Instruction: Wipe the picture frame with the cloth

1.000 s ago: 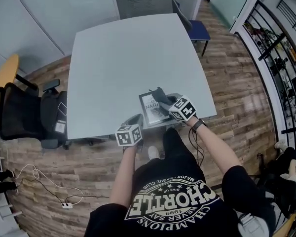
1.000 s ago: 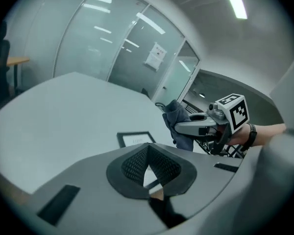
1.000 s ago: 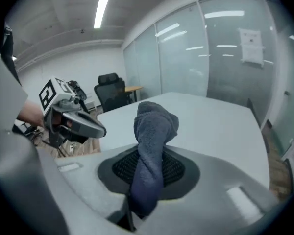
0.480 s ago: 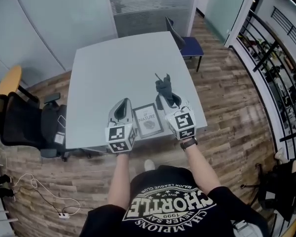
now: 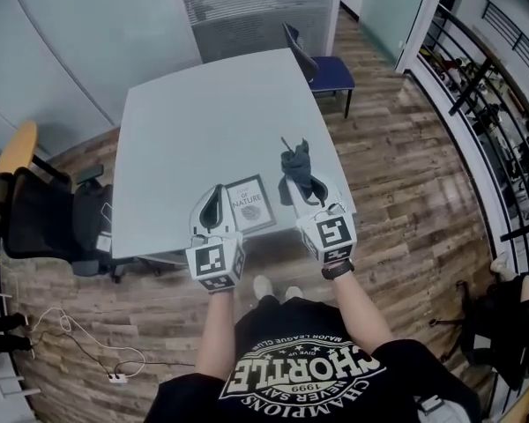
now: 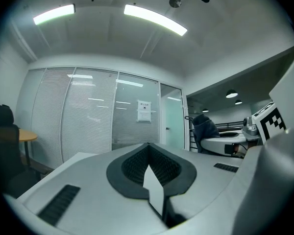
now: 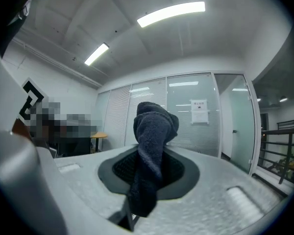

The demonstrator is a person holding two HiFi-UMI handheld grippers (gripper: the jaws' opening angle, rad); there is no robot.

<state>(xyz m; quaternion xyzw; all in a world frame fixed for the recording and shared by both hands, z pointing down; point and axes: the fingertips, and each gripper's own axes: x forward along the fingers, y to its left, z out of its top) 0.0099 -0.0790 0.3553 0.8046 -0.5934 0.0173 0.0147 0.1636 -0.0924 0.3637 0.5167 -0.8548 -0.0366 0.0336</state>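
The picture frame [image 5: 249, 204] lies face up on the grey table [image 5: 194, 104], close to the near edge and a little right of its middle (the word NATURE can be read on the print inside). None of the tools touches it. The dark grey cloth [image 5: 294, 164] is off the frame, up in the air just to its right, pinched between the jaws of the right gripper [image 5: 303, 183]. In the right gripper view the cloth stands up out of the clamped jaws in a bunched fold, and its lower end hangs down between them. The left gripper [image 5: 217, 192] sits just left of the frame, so the frame shows between the two tools. Its jaws are pressed together at the tips with nothing in them. Further out, a blue chair [image 5: 329, 69] stands at the table's far right corner, a black office chair [image 5: 37, 220] at its left side, and wooden flooring [image 5: 406, 166] runs all around.
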